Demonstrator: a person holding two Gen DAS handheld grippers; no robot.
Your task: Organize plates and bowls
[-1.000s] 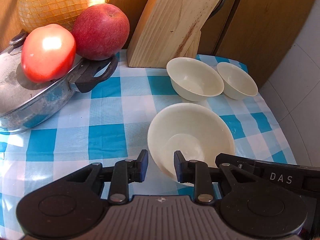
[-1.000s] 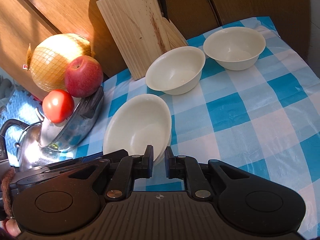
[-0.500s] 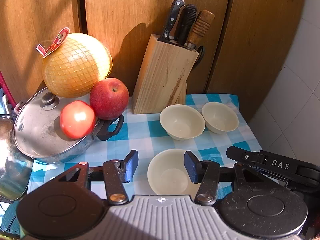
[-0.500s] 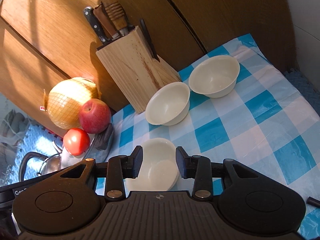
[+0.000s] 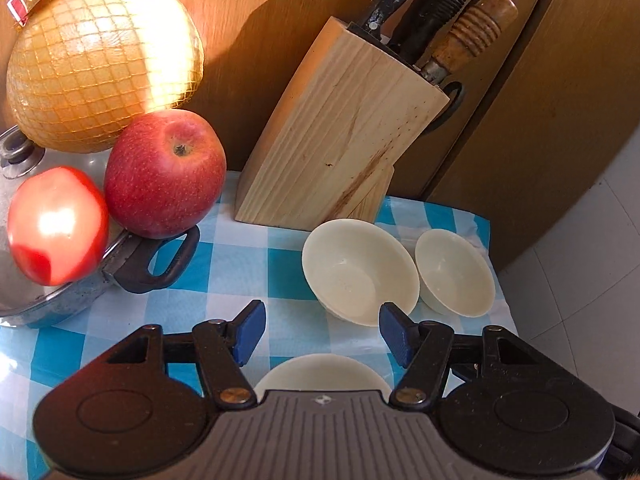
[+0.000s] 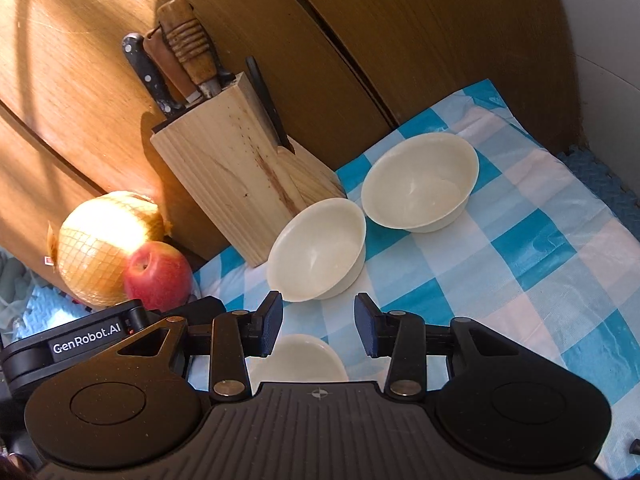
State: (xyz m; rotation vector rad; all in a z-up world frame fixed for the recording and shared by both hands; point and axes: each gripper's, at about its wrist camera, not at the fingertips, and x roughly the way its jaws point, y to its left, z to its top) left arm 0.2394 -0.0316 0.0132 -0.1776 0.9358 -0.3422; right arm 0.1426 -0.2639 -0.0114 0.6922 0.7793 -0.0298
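Observation:
Three cream bowls stand on the blue-and-white checked cloth [image 5: 240, 256]. The nearest bowl [image 5: 320, 372] lies low in the left wrist view, half hidden under my left gripper [image 5: 322, 332]. Its jaws are opening and hold nothing. Beyond them are the middle bowl [image 5: 360, 276] and the far bowl [image 5: 454, 272], side by side in front of the knife block. In the right wrist view my right gripper [image 6: 319, 322] stands open and empty above the nearest bowl [image 6: 296, 360]. The middle bowl [image 6: 320, 256] and the far bowl [image 6: 420, 180] sit ahead of it.
A wooden knife block [image 5: 340, 152] with several knives stands against the wooden cabinet doors. At the left a steel lidded pot [image 5: 60, 300] carries a tomato [image 5: 56, 224], an apple [image 5: 164, 172] and a netted pomelo [image 5: 100, 60]. The cloth's right edge drops to a tiled floor [image 5: 580, 280].
Both grippers were shut at the rim of the nearest bowl and have since opened and drawn back and up. The bowl stays on the cloth, now low under the fingers.

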